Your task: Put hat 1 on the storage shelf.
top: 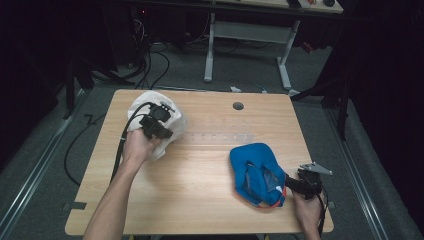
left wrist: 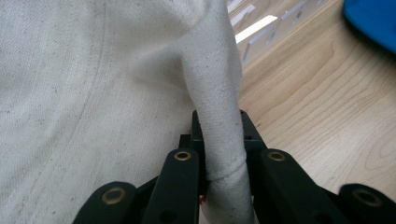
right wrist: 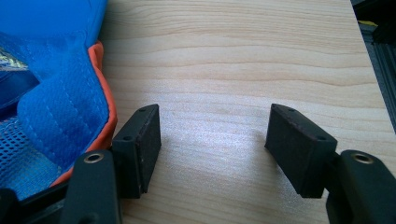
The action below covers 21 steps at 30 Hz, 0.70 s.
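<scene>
High view: left tongs (top: 159, 125) pinch white cap (top: 142, 102); right tongs (top: 290, 184) gape beside blue cap (top: 252, 162).

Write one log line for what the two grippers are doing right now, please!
left gripper: shut on cream cloth cap | right gripper: open, beside blue mesh cap with orange trim | wooden table

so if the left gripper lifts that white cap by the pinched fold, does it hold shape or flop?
Probably flops: the white cap is soft woven cloth, and the left gripper has bunched its edge into a narrow fold. It looks light for its size and should hang from that fold. Slip seems unlikely, since the coarse weave sits pressed between the jaws.
</scene>
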Motion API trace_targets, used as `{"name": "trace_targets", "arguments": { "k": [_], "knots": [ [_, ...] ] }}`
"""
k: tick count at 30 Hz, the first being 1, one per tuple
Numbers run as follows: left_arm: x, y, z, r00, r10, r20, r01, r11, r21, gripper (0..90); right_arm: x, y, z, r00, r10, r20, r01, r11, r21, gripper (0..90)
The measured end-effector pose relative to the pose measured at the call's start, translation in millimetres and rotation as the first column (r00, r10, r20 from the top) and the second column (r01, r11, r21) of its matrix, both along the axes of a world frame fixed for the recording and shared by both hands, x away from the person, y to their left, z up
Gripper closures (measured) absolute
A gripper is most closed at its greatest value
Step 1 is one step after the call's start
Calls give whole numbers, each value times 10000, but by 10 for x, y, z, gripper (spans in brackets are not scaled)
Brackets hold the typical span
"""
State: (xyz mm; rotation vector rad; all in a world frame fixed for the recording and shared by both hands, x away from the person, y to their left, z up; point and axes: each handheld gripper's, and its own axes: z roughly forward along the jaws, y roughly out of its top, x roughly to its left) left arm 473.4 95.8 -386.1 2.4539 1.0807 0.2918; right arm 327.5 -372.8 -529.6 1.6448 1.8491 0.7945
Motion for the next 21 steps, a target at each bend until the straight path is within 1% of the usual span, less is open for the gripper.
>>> {"name": "trace_targets", "arguments": {
  "k": [1,2,3,4,7,9,14,18,20,21],
  "knots": [
    [11,-35,13,10000,36,8,-36,9998,202,826,0,0,0,10000,3,0,-3,10000,2,357],
    [11,-35,13,10000,36,8,-36,9998,202,826,0,0,0,10000,2,-1,-2,10000,4,358],
    [27,-77,6,10000,93,17,-94,9986,528,826,0,0,0,10000,2,2,-2,10000,3,358],
    [37,-92,-4,10000,78,-24,-77,9976,685,827,0,-2,-1,10000,15,8,-15,10000,-8,358],
    [50,-116,-28,9998,143,-105,-135,9969,772,827,0,-2,0,10000,4,2,-4,10000,12,358],
    [67,-125,-49,9997,106,-199,-88,9963,854,827,0,-3,-1,10000,16,11,-16,10000,-4,358],
    [93,-132,-60,9996,113,-256,-91,9962,862,829,0,-2,-1,10000,15,8,-15,10000,-7,357],
    [115,-162,-57,9991,-66,-408,111,9937,1113,834,0,2,0,10000,1,-5,-1,10000,-14,357],
    [119,-174,-60,9989,-105,-447,157,9930,1174,836,0,3,0,10000,-10,-12,10,10000,-18,358],
    [131,-192,-63,9983,-194,-548,263,9914,1283,837,0,2,0,10000,-1,-10,1,10000,-16,358]
  ]
}}
